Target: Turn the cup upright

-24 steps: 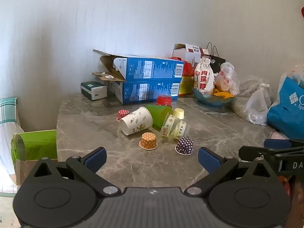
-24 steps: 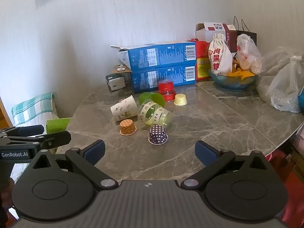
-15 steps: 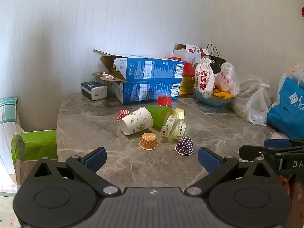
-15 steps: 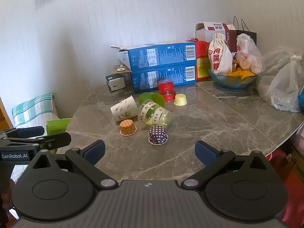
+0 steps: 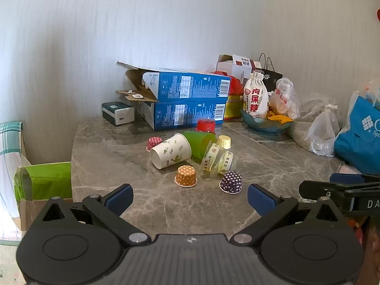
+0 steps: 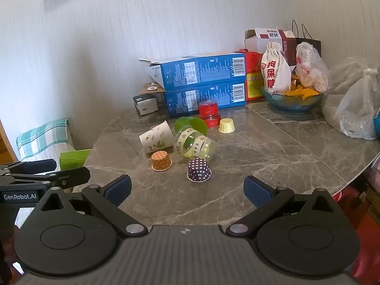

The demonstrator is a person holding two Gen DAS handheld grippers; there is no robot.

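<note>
Marble table (image 5: pixel 166 204): blue bowl (image 6: pixel 292 103) holds cloth pouch (image 6: pixel 275 70), snacks.

I saw a white paper cup (image 5: pixel 170 150) w/ green leaf print, green cup (image 5: pixel 199 142), orange (image 5: pixel 186 176) & purple (image 5: pixel 230 182) polka-dot liners, grey marbled table (image 5: pixel 166 204), blue boxes (image 5: pixel 187 99).

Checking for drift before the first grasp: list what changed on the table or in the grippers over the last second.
Nothing visibly changed. The left gripper and right gripper stay open, short of the cups, holding nothing. The white paper cup, green cup and clear cup still lie tipped over on the table.
</note>
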